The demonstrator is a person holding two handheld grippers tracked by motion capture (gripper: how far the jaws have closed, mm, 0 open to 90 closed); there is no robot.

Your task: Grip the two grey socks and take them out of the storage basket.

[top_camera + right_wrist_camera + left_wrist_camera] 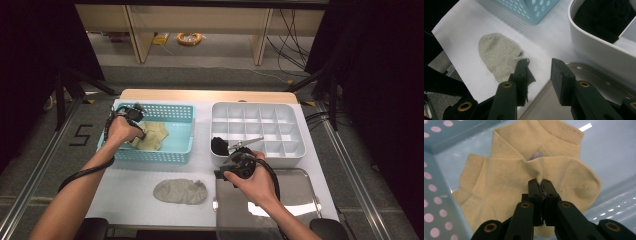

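Pinching a fold of the yellow sock (pixel 529 182) in the blue basket (pixel 175 150), my left gripper (pixel 540 182) is closed tight on the cloth so it can lift out; my right gripper (pixel 539 72) waits, jaws apart and holding nothing, above the tray (pixel 584 72) beside the grey sock (pixel 497 56).

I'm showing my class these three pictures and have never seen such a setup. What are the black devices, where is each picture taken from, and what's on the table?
A person holds a hand-operated pinching tool in each hand. One picture looks down from above; the others come from cameras riding on each tool. The left tool, inside the blue basket, is shut on a fold of the yellow socks. The right tool hangs open over a metal tray. A grey sock lies on the white table. The white divided box holds a black sock.
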